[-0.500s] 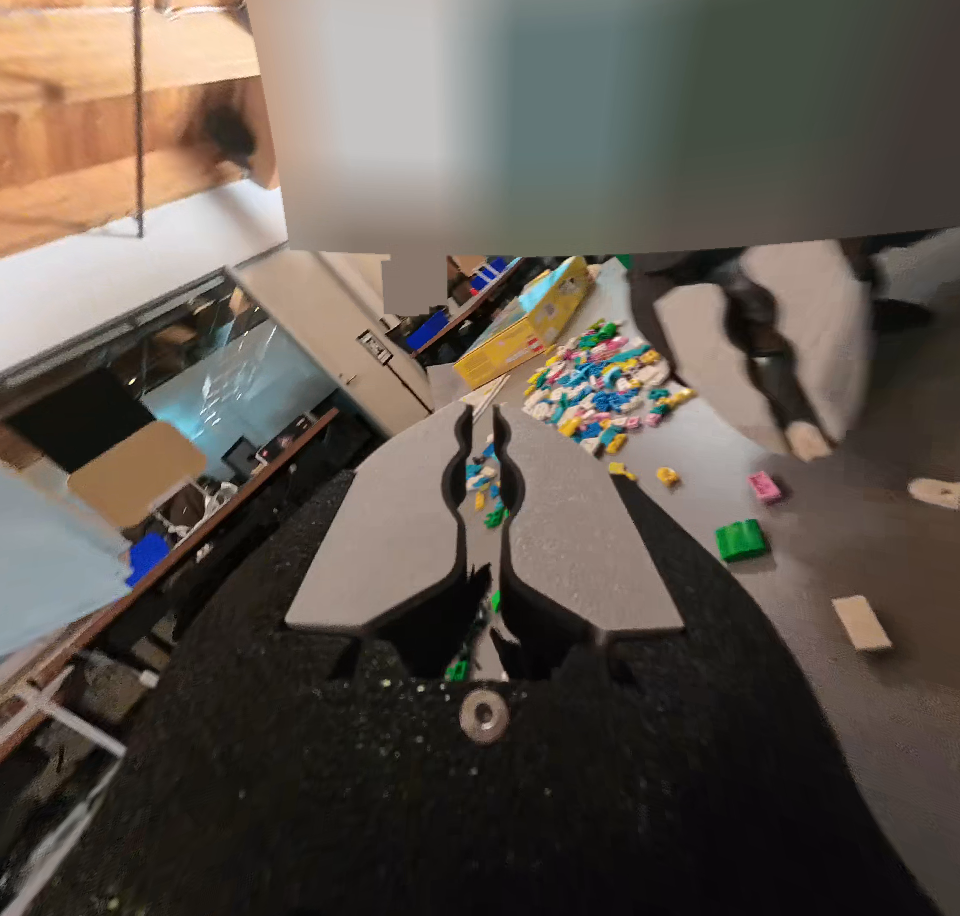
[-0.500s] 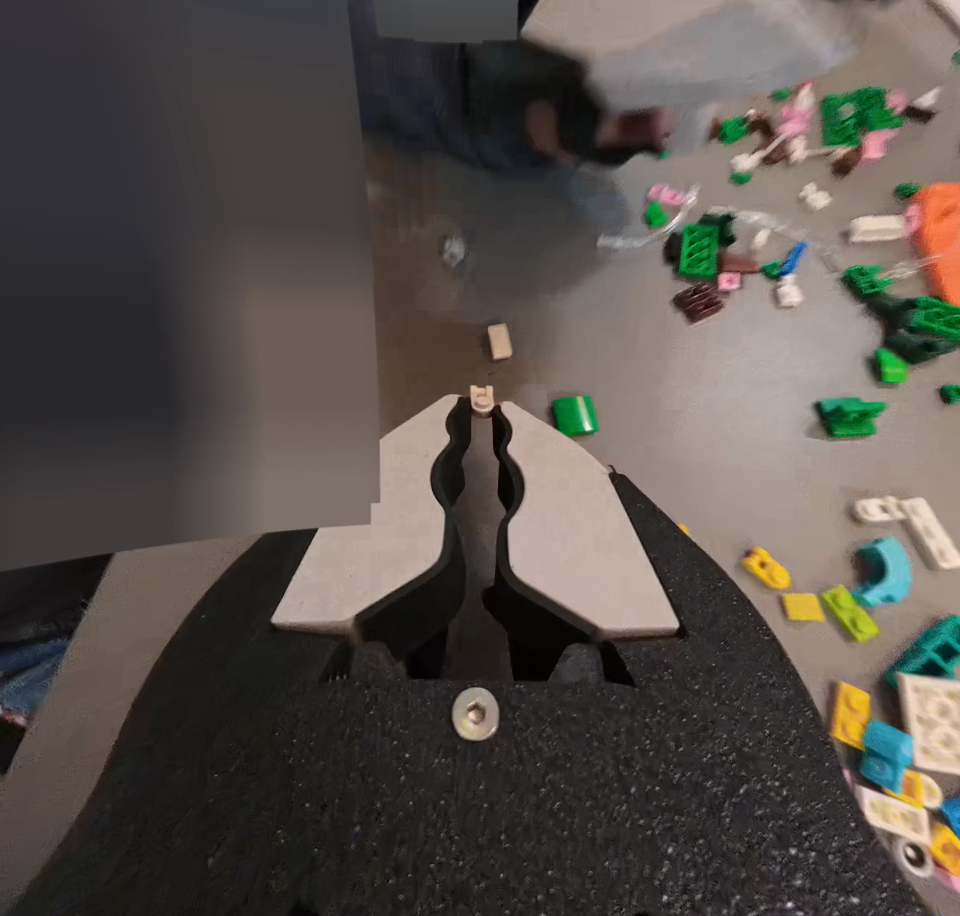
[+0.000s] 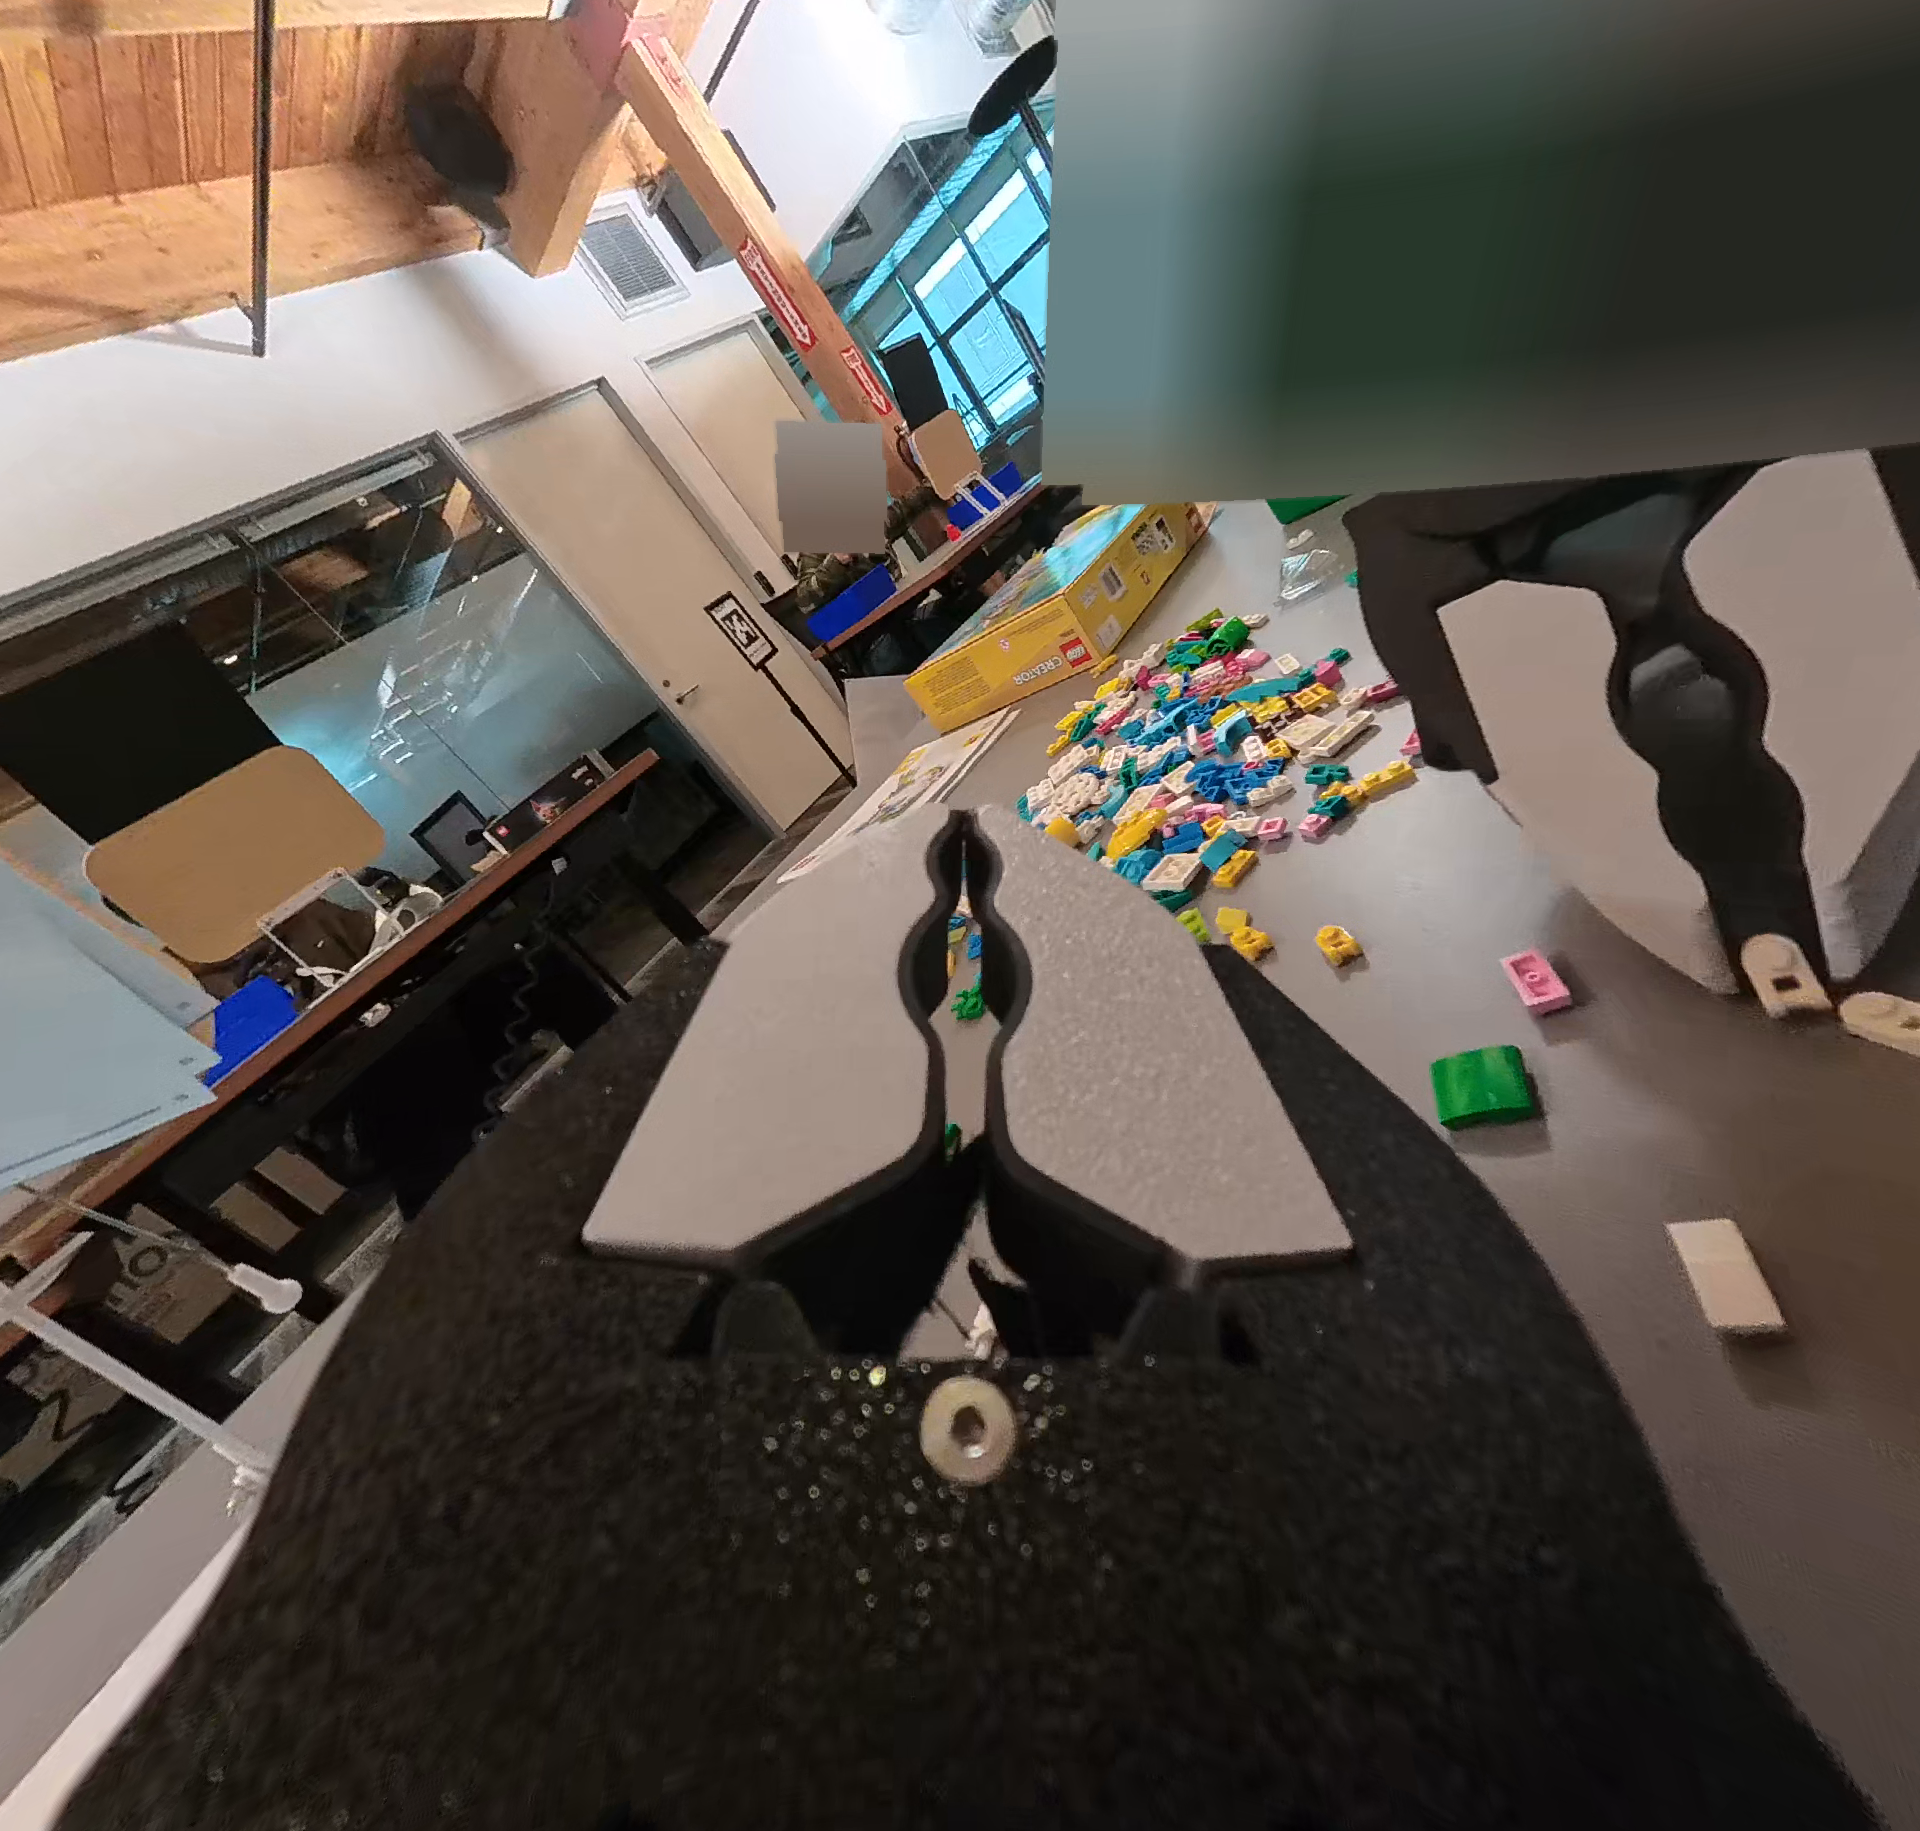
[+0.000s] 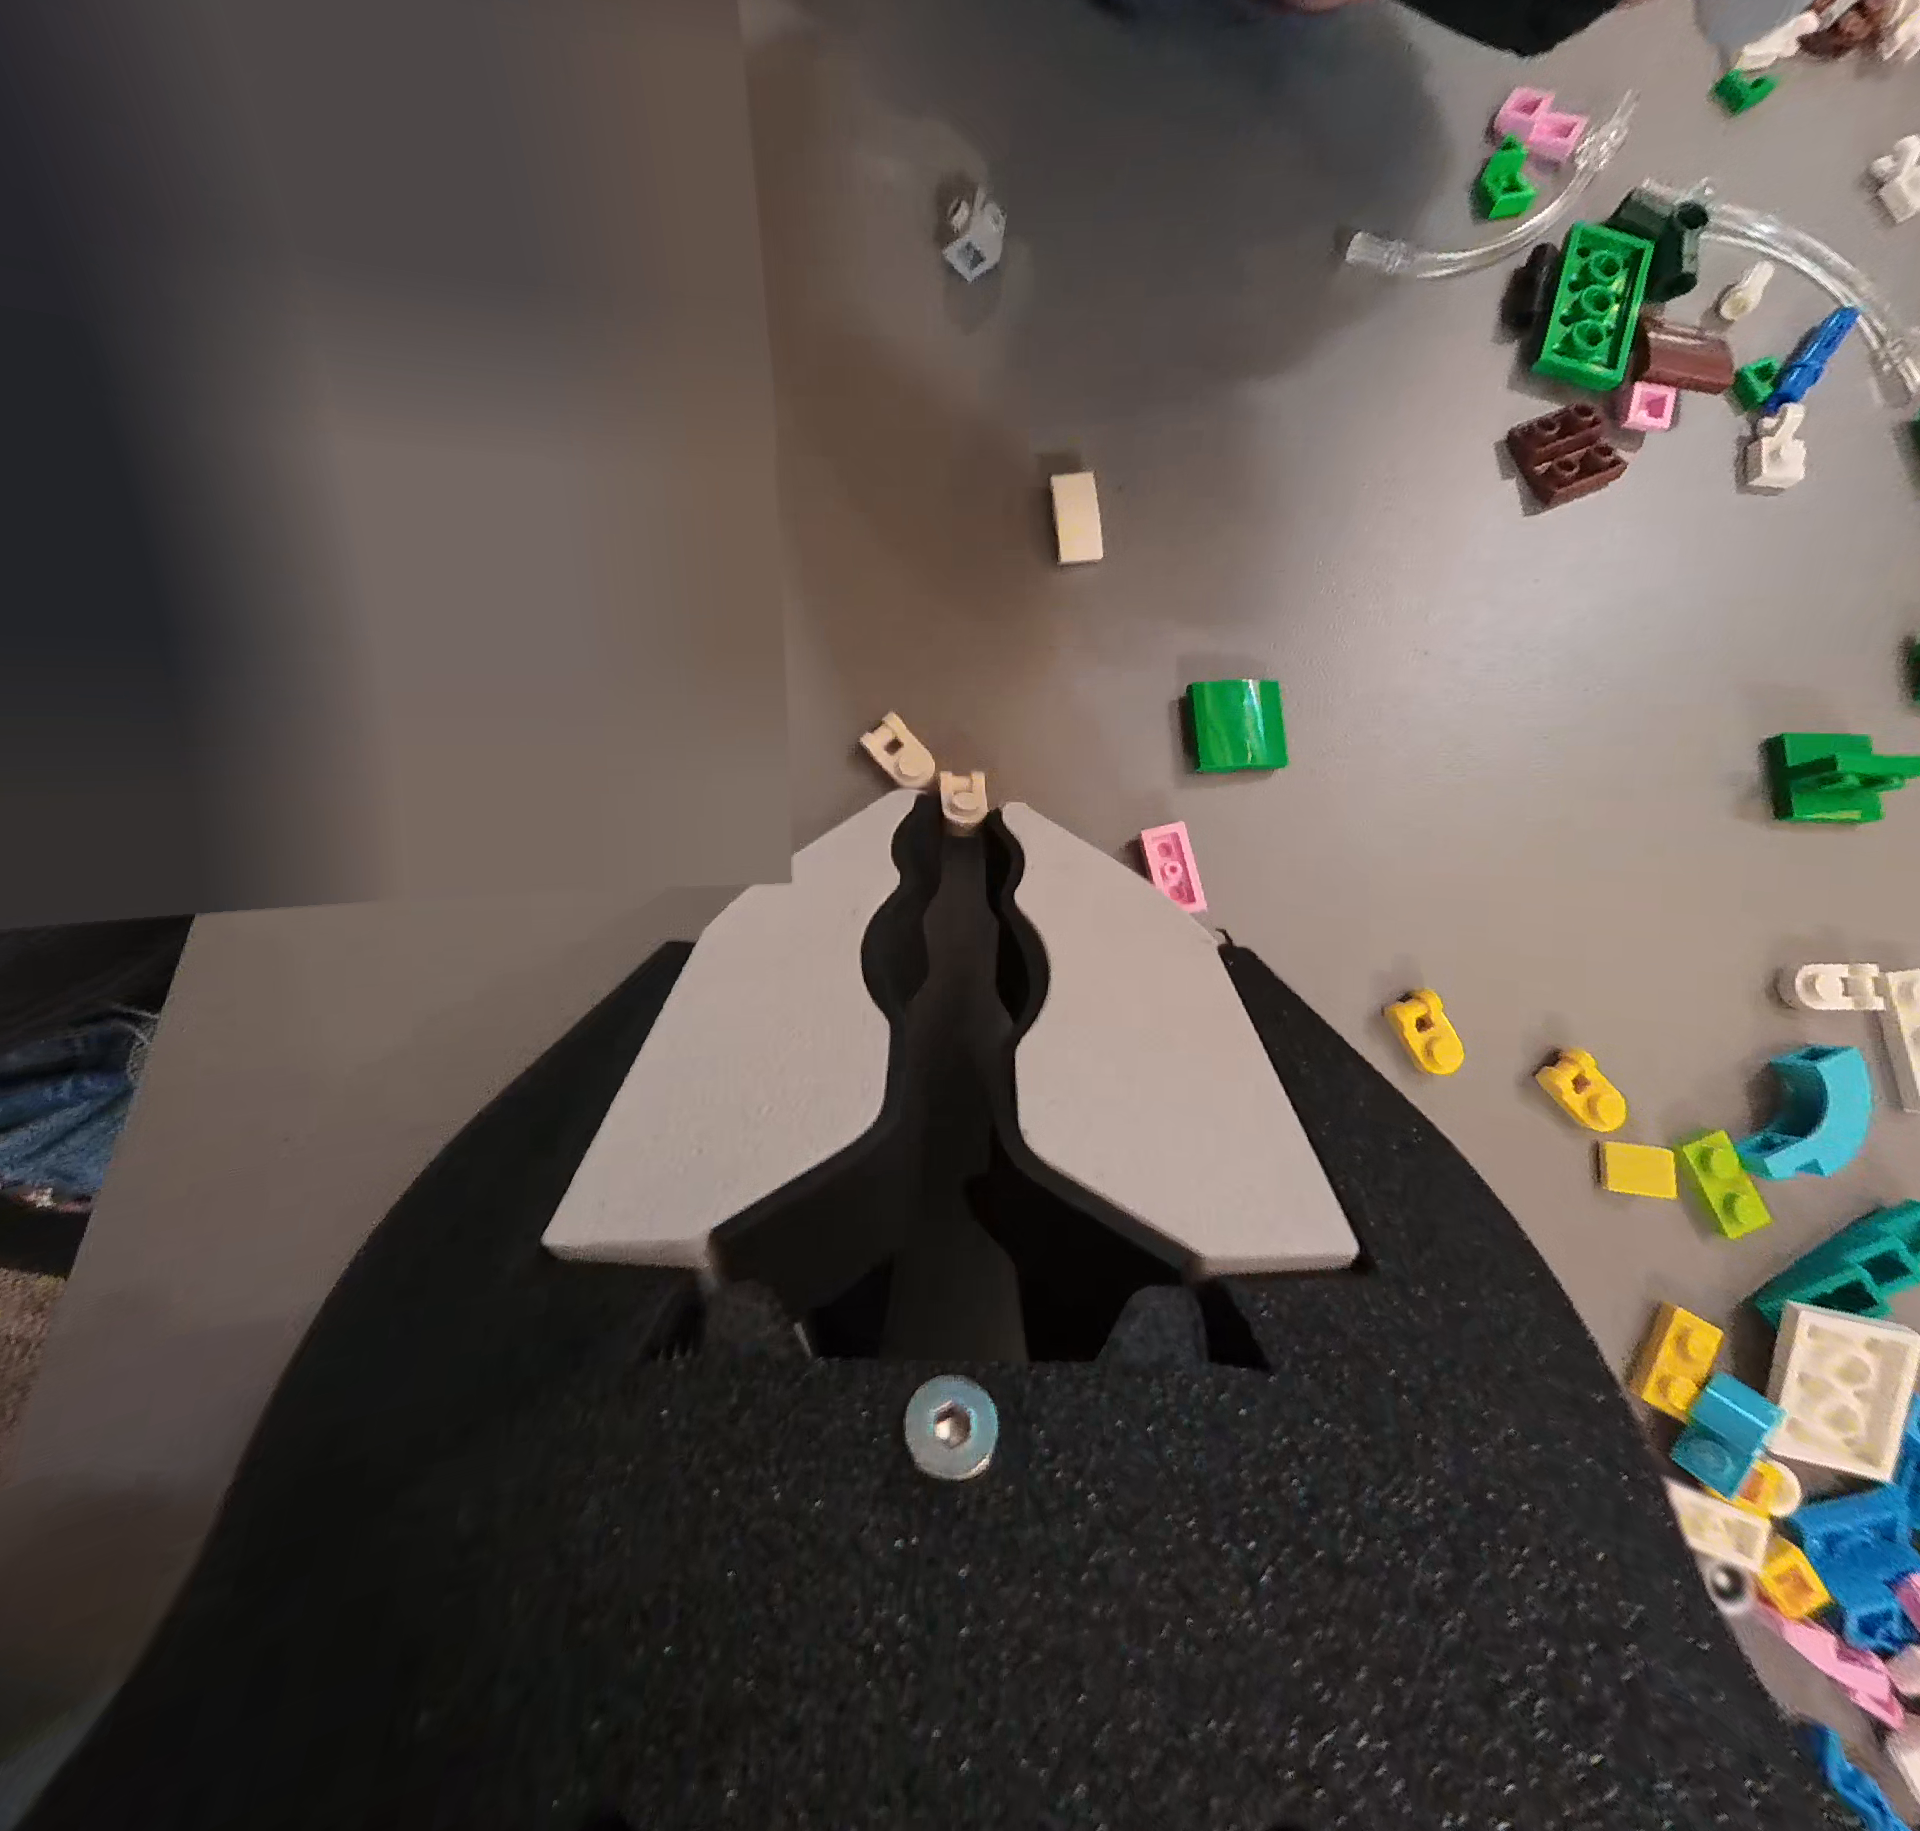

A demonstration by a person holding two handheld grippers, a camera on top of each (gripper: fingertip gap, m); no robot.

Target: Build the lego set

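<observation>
Pinching a small tan clip (image 4: 962, 800) at its very tips, the right gripper (image 4: 951, 825) has its fingers clamped on the piece and holds it low over the grey surface (image 4: 1351, 638), just beside a second tan clip (image 4: 896, 748) lying there. That nearness suggests the two are meant to be paired or compared, and the tip hold leaves most of the clip free for mating. The left wrist view shows the same pair (image 3: 1787, 986) under the right gripper's tips. The left gripper (image 3: 966, 831) is raised and tilted away, fingers together with nothing between them, probably waiting clear of the work. Loose bricks lie sorted in reach: a green curved brick (image 4: 1234, 726), a pink plate (image 4: 1174, 865), a cream tile (image 4: 1074, 518), and the main pile (image 3: 1195, 763) by the yellow box (image 3: 1049, 628).
</observation>
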